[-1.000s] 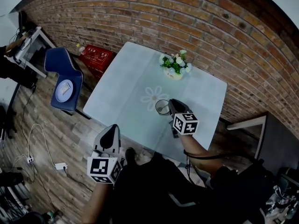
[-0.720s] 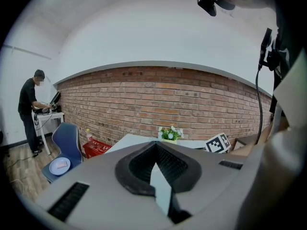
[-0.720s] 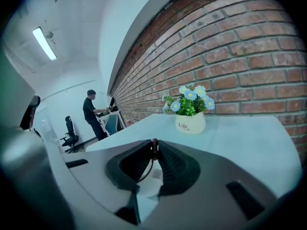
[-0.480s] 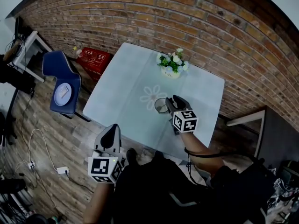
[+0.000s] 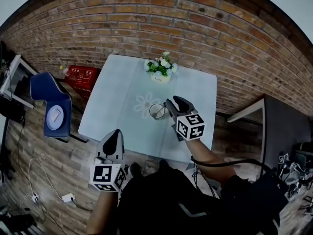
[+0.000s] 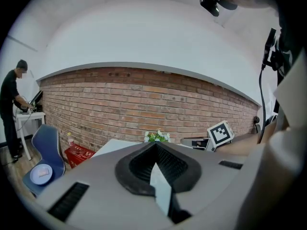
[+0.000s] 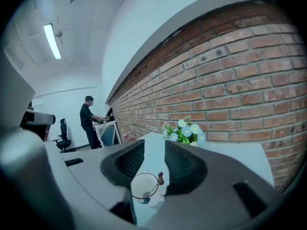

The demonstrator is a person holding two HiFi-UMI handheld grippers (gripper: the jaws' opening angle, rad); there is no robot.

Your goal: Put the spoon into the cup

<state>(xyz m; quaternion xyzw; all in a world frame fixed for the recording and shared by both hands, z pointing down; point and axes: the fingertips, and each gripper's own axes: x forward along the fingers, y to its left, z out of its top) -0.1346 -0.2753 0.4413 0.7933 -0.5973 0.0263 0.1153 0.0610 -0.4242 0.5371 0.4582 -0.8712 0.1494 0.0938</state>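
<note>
A clear glass cup [image 5: 157,111] stands on the pale table [image 5: 122,87], right of its printed flower. In the right gripper view the cup [image 7: 144,188] shows below the gap between the jaws, with a spoon in it whose rounded handle end [image 7: 159,178] sticks up at the rim. My right gripper [image 5: 175,102] hovers just right of and above the cup; its jaws [image 7: 154,145] stand apart, closing slightly, with nothing between them. My left gripper [image 5: 116,133] hangs off the table's near edge, its tips [image 6: 156,146] meeting on nothing.
A small pot of white flowers [image 5: 160,68] sits at the table's far edge by the brick wall. A blue chair [image 5: 49,109] and a red box [image 5: 78,76] stand on the floor to the left. A person [image 7: 89,119] works at a distant desk.
My right gripper has lifted off the cup and drawn a little to its right, and its jaws have spread. The left gripper has stayed where it was.
</note>
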